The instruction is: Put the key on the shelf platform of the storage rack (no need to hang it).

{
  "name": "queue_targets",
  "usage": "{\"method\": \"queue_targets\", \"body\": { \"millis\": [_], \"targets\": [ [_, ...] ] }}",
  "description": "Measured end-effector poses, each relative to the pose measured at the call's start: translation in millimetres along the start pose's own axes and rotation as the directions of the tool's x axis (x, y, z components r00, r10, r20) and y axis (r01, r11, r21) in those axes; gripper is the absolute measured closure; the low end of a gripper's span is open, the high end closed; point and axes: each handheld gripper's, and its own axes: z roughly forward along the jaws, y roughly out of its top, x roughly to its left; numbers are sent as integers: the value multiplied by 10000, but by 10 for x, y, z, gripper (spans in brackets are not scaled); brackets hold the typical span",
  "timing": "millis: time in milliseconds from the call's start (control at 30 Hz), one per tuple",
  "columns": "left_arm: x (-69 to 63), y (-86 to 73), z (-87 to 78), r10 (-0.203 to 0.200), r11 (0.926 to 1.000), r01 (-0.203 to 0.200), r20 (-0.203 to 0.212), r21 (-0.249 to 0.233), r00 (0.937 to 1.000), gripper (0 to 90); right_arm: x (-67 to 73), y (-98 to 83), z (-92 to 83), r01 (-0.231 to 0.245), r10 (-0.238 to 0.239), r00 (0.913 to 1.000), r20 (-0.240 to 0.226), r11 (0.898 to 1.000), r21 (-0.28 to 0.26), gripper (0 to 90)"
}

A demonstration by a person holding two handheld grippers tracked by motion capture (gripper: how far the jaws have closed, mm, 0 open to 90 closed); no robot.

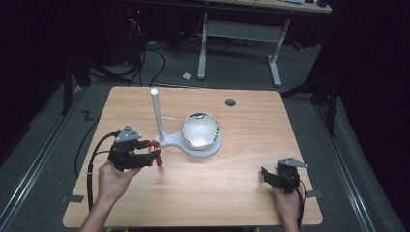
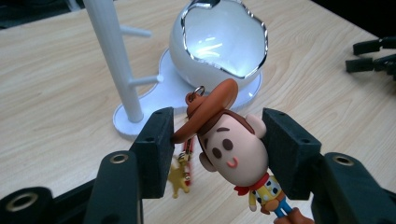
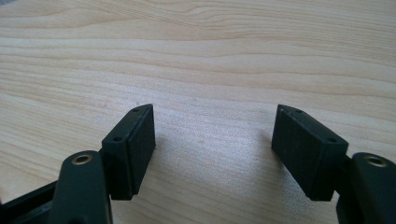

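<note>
left gripper (image 2: 217, 149) clamps cowboy keychain (image 2: 233, 149) (hat brim against one jaw) | near white stand (image 2: 116, 70) | right gripper (image 3: 212, 149) jaws apart over table (image 3: 210, 56)

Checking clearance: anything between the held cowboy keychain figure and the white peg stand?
Bare wood only. In the left gripper view, the cowboy keychain figure and the white peg stand are separated by bare wooden tabletop.

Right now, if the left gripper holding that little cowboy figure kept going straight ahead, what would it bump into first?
Probably the white stand with its pegs and the shiny egg-shaped bowl on the same base. The left gripper, shut on the cowboy keychain, points at them; depth makes it unclear which comes first.
</note>
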Motion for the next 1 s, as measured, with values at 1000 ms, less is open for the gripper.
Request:
{"method": "queue_targets", "body": {
  "millis": [1000],
  "targets": [
    [-84,1012,92,658,9954,-585,973,-762,9931,462,1,0,0,57,-57,10000,4,10000,10,306]
  ]
}}
